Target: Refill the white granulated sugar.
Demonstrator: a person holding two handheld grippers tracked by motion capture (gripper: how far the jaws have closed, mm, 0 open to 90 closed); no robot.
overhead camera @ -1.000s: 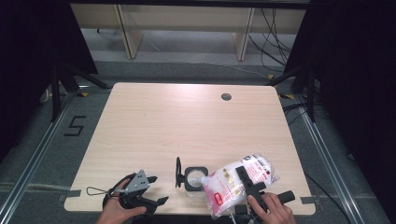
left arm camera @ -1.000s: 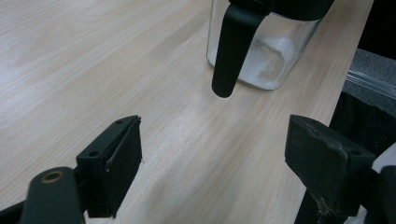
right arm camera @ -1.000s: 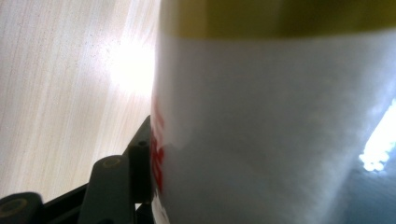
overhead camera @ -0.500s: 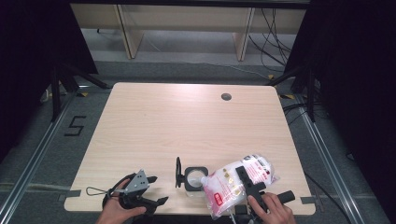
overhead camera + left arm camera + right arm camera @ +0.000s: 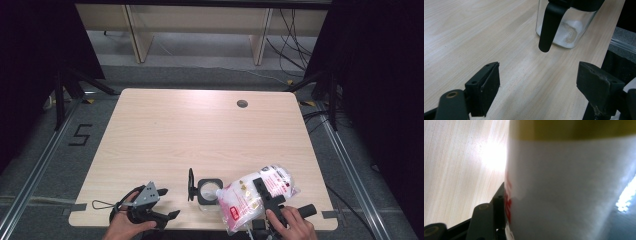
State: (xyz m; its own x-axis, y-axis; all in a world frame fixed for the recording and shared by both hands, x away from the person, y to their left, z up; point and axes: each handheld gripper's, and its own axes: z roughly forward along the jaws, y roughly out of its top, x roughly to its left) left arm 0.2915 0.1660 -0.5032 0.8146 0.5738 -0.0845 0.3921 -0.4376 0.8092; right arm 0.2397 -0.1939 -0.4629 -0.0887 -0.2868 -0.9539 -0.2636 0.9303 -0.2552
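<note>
A square glass jar [image 5: 208, 199] with a black rim stands near the table's front edge, its black lid [image 5: 191, 184] flipped open to the left. In the left gripper view the jar [image 5: 566, 32] holds some white powder and the lid [image 5: 549, 27] hangs down in front of it. My left gripper [image 5: 168, 203] rests left of the jar, and in its own view the left gripper [image 5: 539, 77] is open with bare table between the jaws. My right gripper [image 5: 262, 192] is shut on a white plastic bag [image 5: 245, 200] with red print, held tilted just right of the jar. The bag [image 5: 564, 190] presses against one finger [image 5: 499, 215]; the other is hidden.
The light wooden table [image 5: 200, 135] has a round cable hole [image 5: 242, 104] at the back right. Black curtains and stand legs flank the table on both sides. A shelf unit stands behind it on the grey floor.
</note>
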